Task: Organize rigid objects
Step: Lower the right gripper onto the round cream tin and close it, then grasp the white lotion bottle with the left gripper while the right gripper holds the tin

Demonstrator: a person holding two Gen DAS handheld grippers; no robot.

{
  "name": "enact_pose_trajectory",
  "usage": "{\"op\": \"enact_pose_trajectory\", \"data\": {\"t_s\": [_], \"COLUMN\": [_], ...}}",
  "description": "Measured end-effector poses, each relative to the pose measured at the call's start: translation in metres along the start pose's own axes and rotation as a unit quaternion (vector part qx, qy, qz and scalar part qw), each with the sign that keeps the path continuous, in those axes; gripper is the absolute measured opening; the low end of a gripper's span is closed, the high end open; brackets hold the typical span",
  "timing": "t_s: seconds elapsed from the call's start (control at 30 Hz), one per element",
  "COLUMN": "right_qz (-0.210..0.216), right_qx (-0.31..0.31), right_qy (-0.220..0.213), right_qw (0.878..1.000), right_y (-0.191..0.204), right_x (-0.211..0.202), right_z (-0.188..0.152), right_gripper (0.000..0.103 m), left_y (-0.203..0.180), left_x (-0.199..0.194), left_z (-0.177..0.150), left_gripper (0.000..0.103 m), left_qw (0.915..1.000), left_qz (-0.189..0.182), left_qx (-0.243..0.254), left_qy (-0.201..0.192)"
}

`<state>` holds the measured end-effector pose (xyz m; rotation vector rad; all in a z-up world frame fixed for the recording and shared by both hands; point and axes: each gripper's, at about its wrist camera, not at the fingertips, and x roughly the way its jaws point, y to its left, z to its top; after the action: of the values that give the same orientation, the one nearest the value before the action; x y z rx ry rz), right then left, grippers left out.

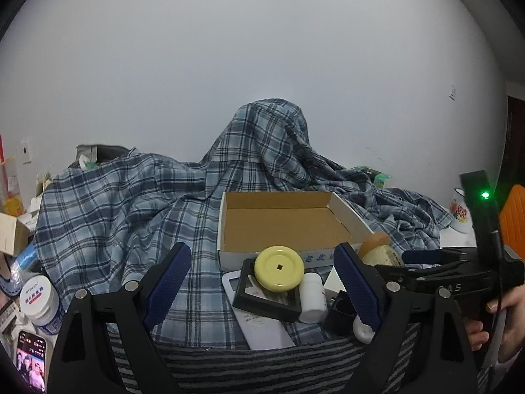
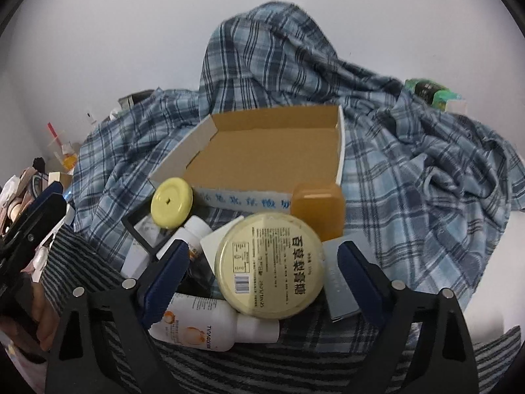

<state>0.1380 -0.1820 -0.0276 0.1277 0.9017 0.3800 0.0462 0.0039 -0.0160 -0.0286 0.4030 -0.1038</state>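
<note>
A plain white wall (image 1: 262,49) stands behind a surface I cannot make out, since a blue checked cloth (image 1: 124,203) covers it and rises into a hump over something hidden at the back. Nearer me lies a striped grey cloth (image 1: 262,367). On the checked cloth sits an open cardboard box (image 2: 272,161), its brown floor bare; blue print runs along its near white wall, too blurred to read.

Just in front of the box the things are heaped together. A pale yellow disc (image 1: 279,269) with a small square hole leans on a black frame (image 1: 266,298), which lies over a white remote (image 1: 259,328) that is half covered. Beside them stands a small white bottle (image 1: 313,297). From my right side a round cream tin (image 2: 270,264) tilts toward the camera, an amber soap-like block (image 2: 318,210) behind it against the box wall, a larger white bottle (image 2: 210,325) lying on its side below it, and a grey card or box (image 2: 344,282) partly hidden behind my finger.

My left hand-held gripper (image 1: 265,287) is released, jaws wide around the disc and frame without touching them. My right hand-held gripper (image 2: 262,277) is also released, jaws either side of the tin, not pressing it. At the left edge a white jar (image 1: 41,300) and a phone (image 1: 31,359) are cut off.
</note>
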Motion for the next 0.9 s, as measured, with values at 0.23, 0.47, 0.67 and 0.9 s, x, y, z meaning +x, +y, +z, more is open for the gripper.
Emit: {"op": "enact_pose_trajectory", "data": {"t_s": [0.23, 0.47, 0.67, 0.9], "right_qz": [-0.001, -0.011, -0.038, -0.067], "right_qx": [0.003, -0.008, -0.008, -0.016], "right_qy": [0.011, -0.058, -0.098, -0.111], "right_qw": [1.000, 0.998, 0.994, 0.991], "right_y": [-0.002, 0.004, -0.003, -0.016], "right_x": [0.007, -0.024, -0.062, -0.093], "right_z": [-0.003, -0.005, -0.007, -0.020], "right_gripper": [0.074, 0.074, 0.074, 0.074], "left_y": [-0.002, -0.010, -0.037, -0.076], "left_x": [0.004, 0.004, -0.005, 0.012], "left_z": [0.000, 0.000, -0.005, -0.014], "left_gripper": [0.091, 0.091, 0.091, 0.072], "left_qw": [1.0000, 0.9992, 0.9961, 0.9761], "left_qz": [-0.002, -0.009, -0.061, -0.158], "left_qx": [0.005, 0.032, 0.044, 0.085], "left_qy": [0.005, 0.023, 0.048, 0.123]}}
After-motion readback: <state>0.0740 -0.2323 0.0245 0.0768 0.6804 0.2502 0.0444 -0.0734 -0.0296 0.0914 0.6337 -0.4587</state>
